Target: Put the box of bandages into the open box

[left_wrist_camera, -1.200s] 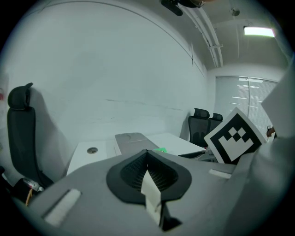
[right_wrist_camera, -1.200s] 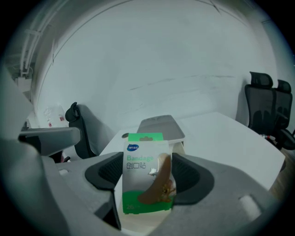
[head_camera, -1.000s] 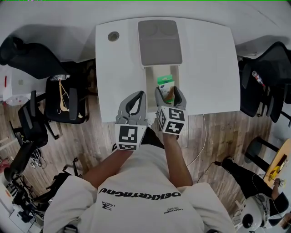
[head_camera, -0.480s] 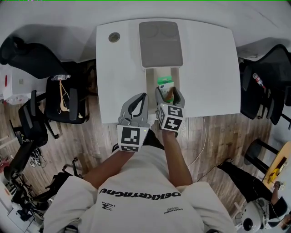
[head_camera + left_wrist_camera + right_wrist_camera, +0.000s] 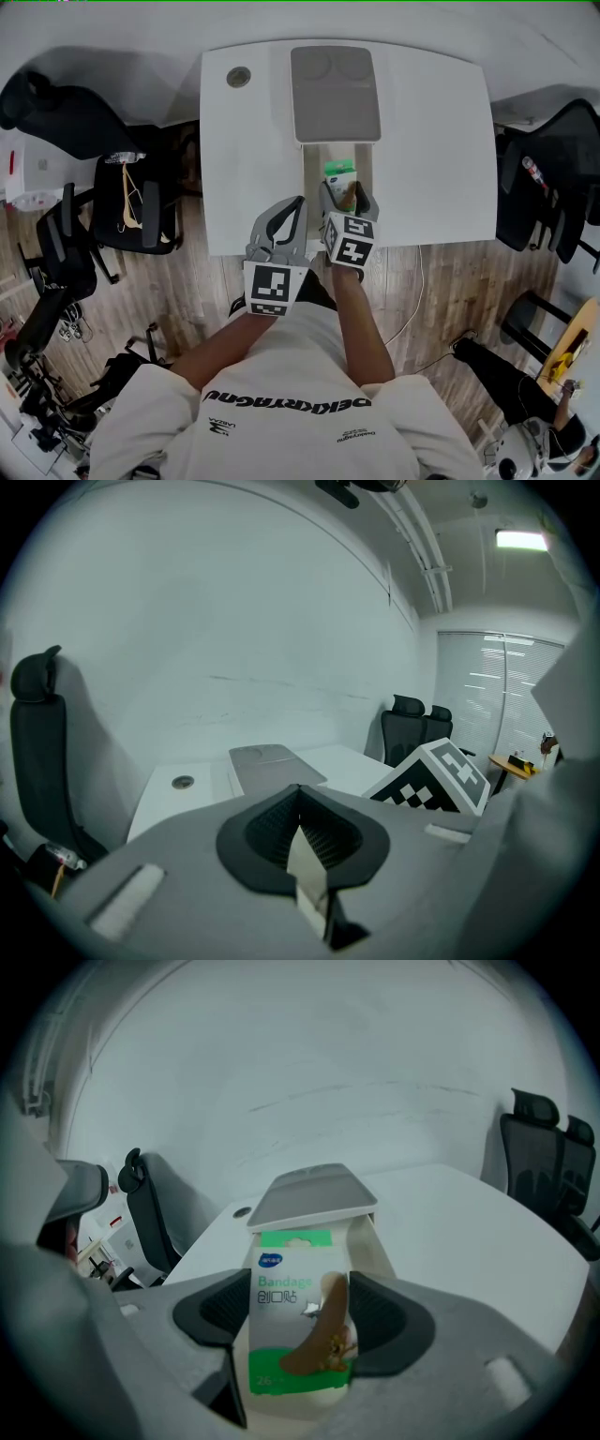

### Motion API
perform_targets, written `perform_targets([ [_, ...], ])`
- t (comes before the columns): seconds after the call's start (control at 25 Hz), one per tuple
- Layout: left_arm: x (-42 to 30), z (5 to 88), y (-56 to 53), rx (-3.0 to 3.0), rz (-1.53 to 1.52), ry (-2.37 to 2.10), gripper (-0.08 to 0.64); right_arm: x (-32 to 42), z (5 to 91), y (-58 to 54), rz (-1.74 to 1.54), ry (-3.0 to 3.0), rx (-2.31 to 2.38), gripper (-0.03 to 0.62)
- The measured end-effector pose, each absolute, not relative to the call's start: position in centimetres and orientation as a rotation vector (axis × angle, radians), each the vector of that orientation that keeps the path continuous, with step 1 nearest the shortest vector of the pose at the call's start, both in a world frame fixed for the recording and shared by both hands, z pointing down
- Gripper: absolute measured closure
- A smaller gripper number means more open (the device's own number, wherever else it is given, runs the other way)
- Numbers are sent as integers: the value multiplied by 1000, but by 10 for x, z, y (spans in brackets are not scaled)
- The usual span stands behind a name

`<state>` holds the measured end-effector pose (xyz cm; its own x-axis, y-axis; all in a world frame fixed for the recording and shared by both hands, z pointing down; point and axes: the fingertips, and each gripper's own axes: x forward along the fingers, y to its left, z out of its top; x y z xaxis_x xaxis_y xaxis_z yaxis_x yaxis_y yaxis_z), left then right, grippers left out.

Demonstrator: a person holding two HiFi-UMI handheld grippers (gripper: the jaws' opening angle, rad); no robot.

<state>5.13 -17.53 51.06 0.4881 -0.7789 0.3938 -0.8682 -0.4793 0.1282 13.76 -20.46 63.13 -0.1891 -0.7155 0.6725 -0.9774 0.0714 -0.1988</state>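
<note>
1. Right gripper [image 5: 348, 194] clamped on box of bandages [image 5: 292, 1309], one jaw on each side, box upright
2. Head view only: bandages over near half of open box [image 5: 309, 178] on white table [image 5: 427, 141]; how deep, unclear
3. Right gripper view only: "Bandage" print, green bands, grey lid [image 5: 311, 1194] just behind
4. Left gripper [image 5: 279, 214] beside right one at table's near edge; jaws together, nothing held, shown only in left gripper view

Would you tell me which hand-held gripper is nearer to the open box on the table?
Right. The right hand-held gripper holds the box of bandages at the open box's near end; the left hand-held gripper, shut and empty, sits just outside its left wall.
</note>
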Motion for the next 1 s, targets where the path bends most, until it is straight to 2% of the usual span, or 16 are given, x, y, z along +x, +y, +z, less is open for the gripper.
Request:
perform_targets([
  [1.0, 54, 521, -186, 2401, 423, -1375, 558, 133, 668, -214, 945, -1860, 1615, 267],
])
